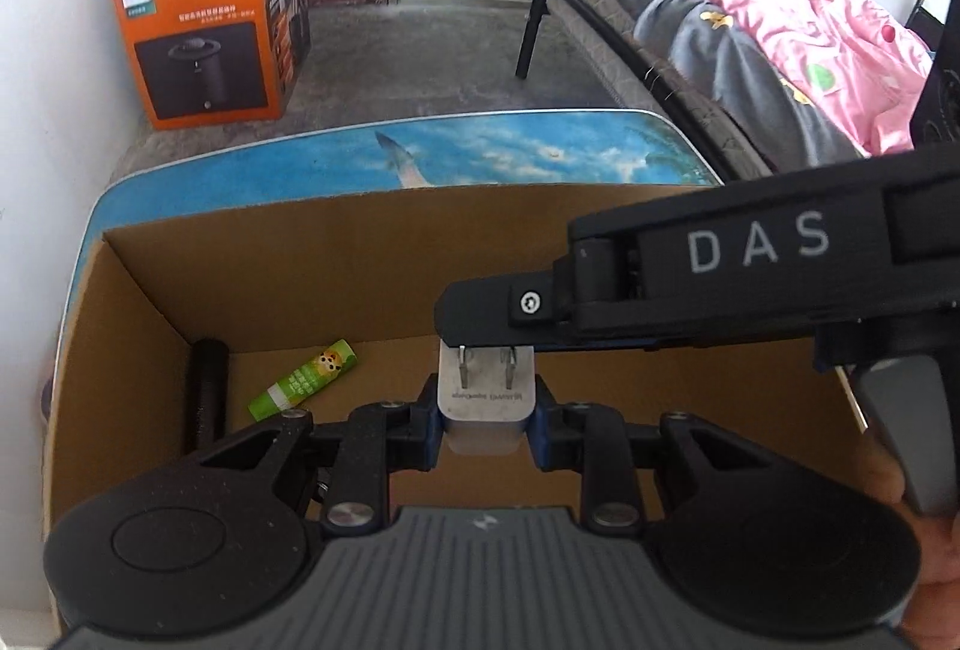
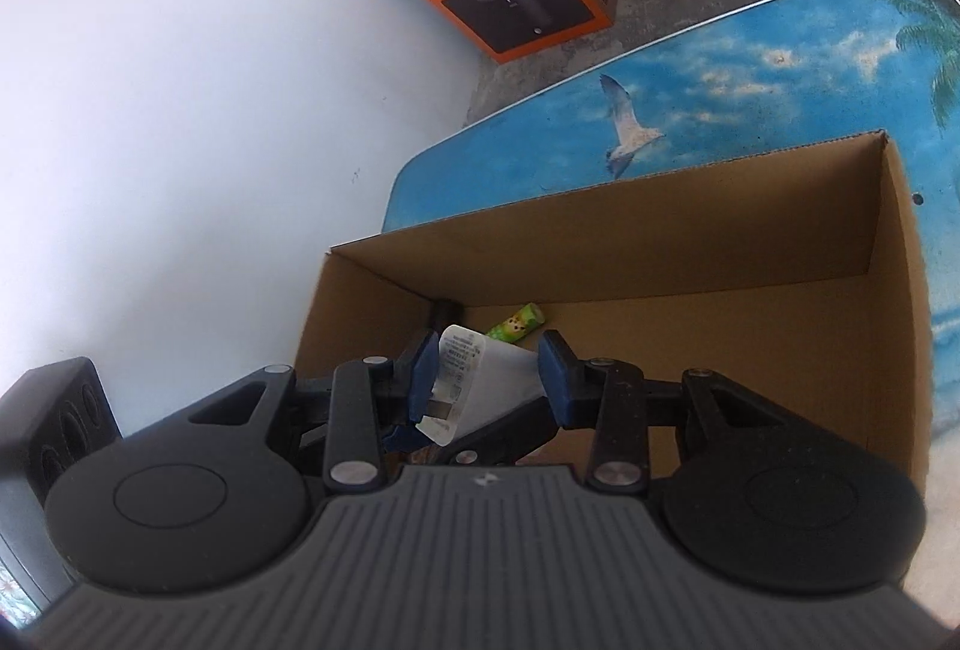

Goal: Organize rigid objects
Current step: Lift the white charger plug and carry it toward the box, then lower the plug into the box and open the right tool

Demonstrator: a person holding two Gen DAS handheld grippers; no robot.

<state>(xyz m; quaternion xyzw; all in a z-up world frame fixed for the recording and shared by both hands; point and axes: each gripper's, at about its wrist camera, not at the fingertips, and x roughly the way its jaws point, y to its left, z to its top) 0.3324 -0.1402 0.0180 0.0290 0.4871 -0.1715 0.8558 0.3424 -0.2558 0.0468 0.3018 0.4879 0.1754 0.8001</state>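
My left gripper [image 1: 485, 419] is shut on a white charger plug [image 1: 485, 398], prongs up, held over the open cardboard box [image 1: 372, 236]. My right gripper [image 2: 489, 374] reaches across from the right; its fingertips [image 1: 480, 311] sit at the plug's prongs. In the right wrist view its blue pads [image 2: 425, 371] stand on either side of the plug [image 2: 480, 380] with a gap on the right, so it looks open. A green tube [image 1: 305, 380] and a black cylinder [image 1: 207, 386] lie on the box floor.
The box stands on a table with a sky-and-seagull top [image 1: 480, 152]. An orange Philips carton [image 1: 204, 32] stands on the floor by the white wall. A bed with pink bedding [image 1: 780, 26] is at the right. A black speaker-like object [image 2: 54, 422] is at left.
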